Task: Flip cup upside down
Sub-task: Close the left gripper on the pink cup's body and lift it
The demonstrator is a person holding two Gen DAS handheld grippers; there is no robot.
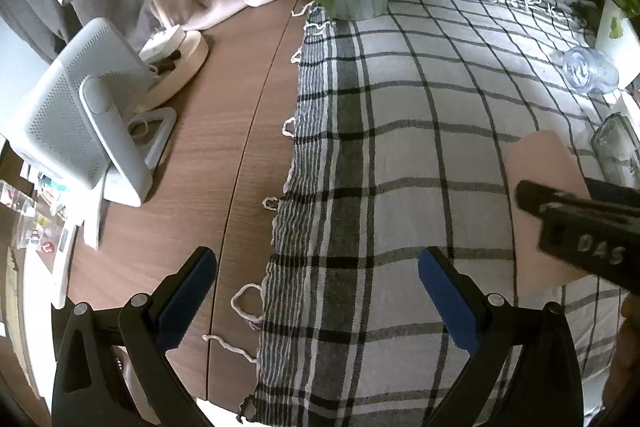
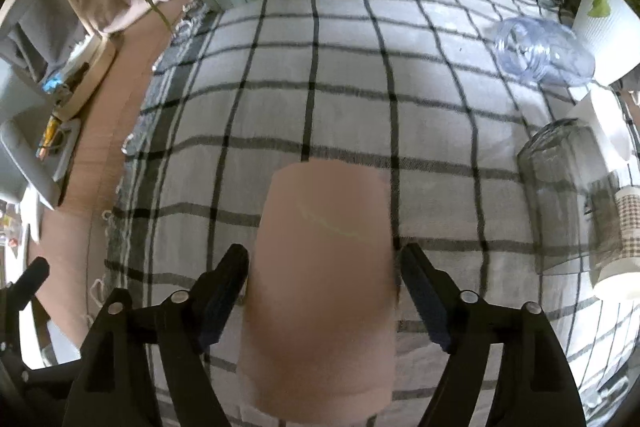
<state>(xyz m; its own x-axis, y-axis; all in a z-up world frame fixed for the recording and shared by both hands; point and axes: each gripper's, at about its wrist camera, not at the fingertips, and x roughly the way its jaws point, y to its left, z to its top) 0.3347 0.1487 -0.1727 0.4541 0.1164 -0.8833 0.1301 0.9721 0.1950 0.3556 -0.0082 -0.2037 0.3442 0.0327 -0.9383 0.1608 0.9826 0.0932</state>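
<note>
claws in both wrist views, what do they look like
Both are matte black plastic. The left claw has two angular fingers with flat blue pads on their inner faces and round silver pivot screws at the linkage joints. The right claw is the same build, its pads looking darker. Seen from the left view, its body bears pale digits reading roughly "045". No cables or sleeves show.
</note>
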